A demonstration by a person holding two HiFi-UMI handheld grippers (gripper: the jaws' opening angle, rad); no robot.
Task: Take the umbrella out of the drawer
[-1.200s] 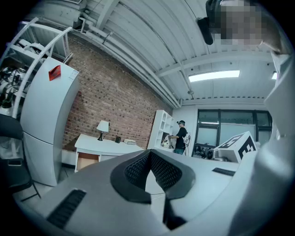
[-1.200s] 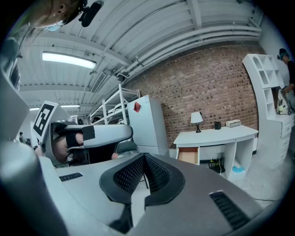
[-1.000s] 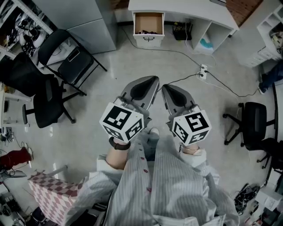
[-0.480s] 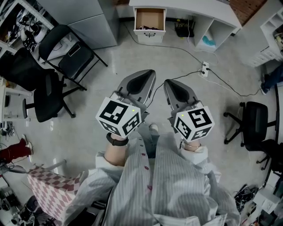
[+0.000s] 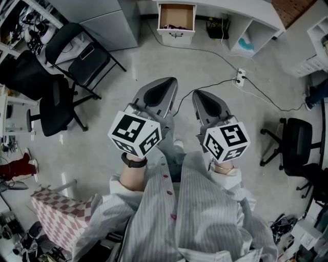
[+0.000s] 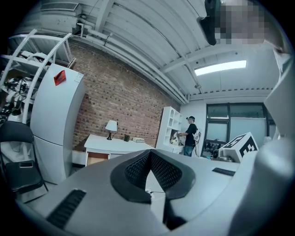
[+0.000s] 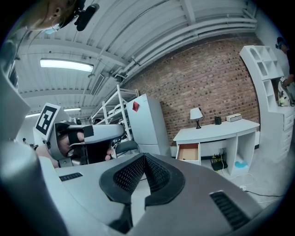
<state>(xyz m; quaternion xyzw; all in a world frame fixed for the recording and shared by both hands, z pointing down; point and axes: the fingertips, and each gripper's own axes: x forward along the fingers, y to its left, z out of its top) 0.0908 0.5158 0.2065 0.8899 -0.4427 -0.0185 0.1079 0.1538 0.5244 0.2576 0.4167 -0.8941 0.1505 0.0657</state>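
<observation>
The open drawer (image 5: 177,15) of a white desk (image 5: 230,6) lies far ahead across the floor; small dark things lie at its front, and I cannot make out an umbrella. It also shows as a brown opening (image 7: 188,151) in the right gripper view and, smaller, in the left gripper view (image 6: 94,159). My left gripper (image 5: 166,82) and right gripper (image 5: 201,94) hang side by side over the floor in front of the person, both pointing toward the desk. Each is shut with nothing between its pads (image 6: 150,153) (image 7: 144,156).
Two black chairs (image 5: 82,56) (image 5: 51,110) stand at the left beside a grey fridge (image 5: 107,20). A power strip with cables (image 5: 238,79) lies on the floor at the right, near an office chair (image 5: 294,140). A checkered box (image 5: 56,215) sits behind at the left.
The desk and drawer have slid toward the top edge of the head view. Both grippers stay shut and side by side, and the left marker cube has drifted a little left.
</observation>
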